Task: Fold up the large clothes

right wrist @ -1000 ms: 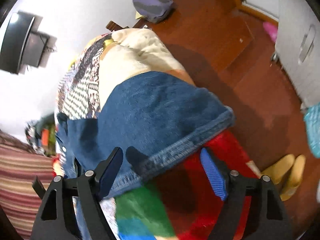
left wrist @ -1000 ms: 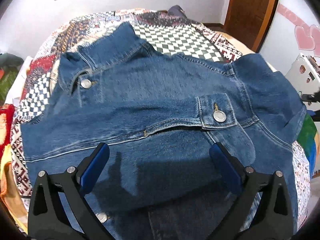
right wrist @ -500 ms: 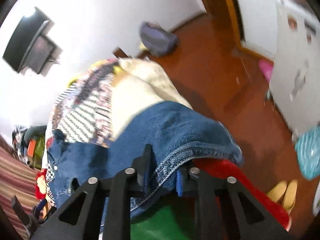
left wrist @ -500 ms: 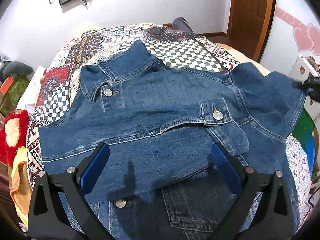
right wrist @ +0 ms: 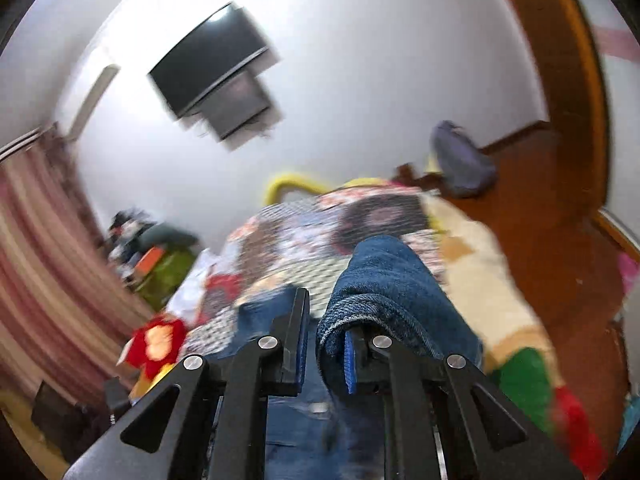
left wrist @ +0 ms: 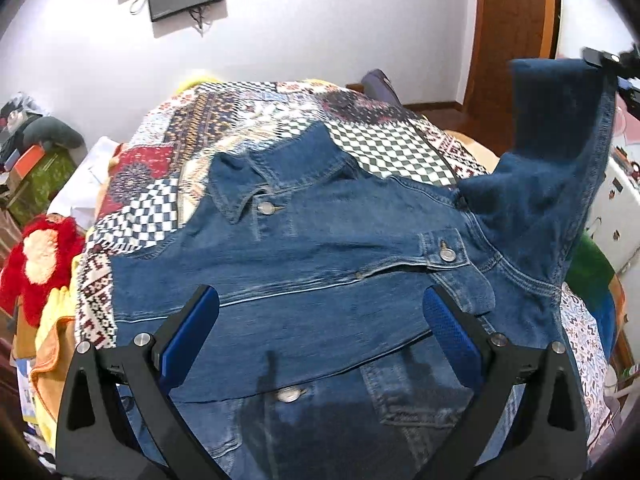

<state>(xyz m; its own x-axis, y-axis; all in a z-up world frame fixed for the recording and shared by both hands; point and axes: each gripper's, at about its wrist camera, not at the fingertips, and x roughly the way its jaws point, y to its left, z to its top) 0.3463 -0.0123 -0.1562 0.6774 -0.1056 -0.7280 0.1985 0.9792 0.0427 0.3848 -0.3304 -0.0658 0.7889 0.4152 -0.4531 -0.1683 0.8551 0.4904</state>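
One sleeve [left wrist: 560, 128] is up off the bed now; a second ago it hung flat over the bed's right edge. Right claw [right wrist: 326, 354] has just closed, jaws narrow, sleeve cuff [right wrist: 360, 308] pinched between the pads and draped over one finger. In the left view that sleeve stands tall at the right edge of the frame, with only a sliver of the right claw showing at its top.

Left claw [left wrist: 320, 330] has backed off and risen a bit: jaws wide, nothing between them, hovering above the lower front of the denim jacket [left wrist: 340, 264]. Jacket body lies front-up across the middle of the bed's patchwork quilt [left wrist: 248, 120], collar toward the far edge.

Read: sleeve fold is starting; next is likely carrying the sleeve across the chest. Left sleeve not dealt with, as far as I can see.

Hard to see:
- right view is motion-blurred, bed and jacket smeared
- how much cuff is actually inside the pinch, hidden by the fabric roll
- jacket hem, cut off behind the left claw
- left sleeve, can't tell where it ends
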